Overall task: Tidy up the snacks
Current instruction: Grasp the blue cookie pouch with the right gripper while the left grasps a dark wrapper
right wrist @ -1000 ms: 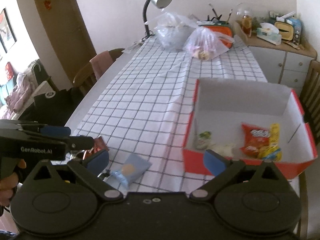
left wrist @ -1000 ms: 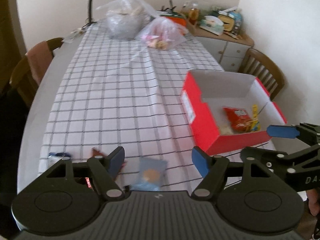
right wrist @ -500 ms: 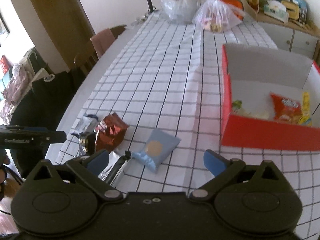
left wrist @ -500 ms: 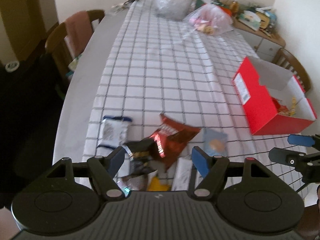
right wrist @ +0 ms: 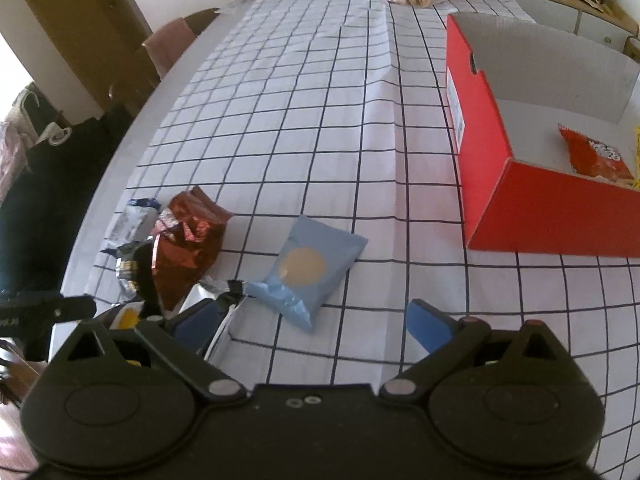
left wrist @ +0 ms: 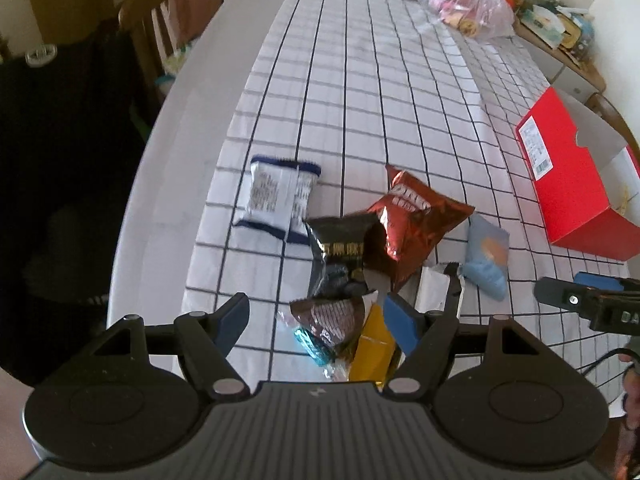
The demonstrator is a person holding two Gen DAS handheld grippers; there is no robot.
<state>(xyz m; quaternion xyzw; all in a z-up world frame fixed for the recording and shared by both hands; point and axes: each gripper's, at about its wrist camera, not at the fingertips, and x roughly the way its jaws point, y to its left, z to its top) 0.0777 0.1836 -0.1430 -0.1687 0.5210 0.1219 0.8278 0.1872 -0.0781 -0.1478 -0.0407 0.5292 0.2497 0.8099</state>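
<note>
Pick step in hand: left gripper (left wrist: 316,322) and right gripper (right wrist: 314,322) poised over snack pile, jaws open, empty. Next: light-blue packet (right wrist: 308,268) to be gripped, moved to red box (right wrist: 532,200).

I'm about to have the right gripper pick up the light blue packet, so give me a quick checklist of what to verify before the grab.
1. Right gripper jaws open and holding nothing: ok.
2. Light blue packet lies flat on the tablecloth, ahead of the jaws: ok.
3. Packet clear of its neighbours: not ok, its near corner meets the silver packet.
4. Left gripper out of the way: ok, it is open over the pile beside the red-brown bag.
5. Red box open with room inside: ok, an orange packet lies in it.
</note>
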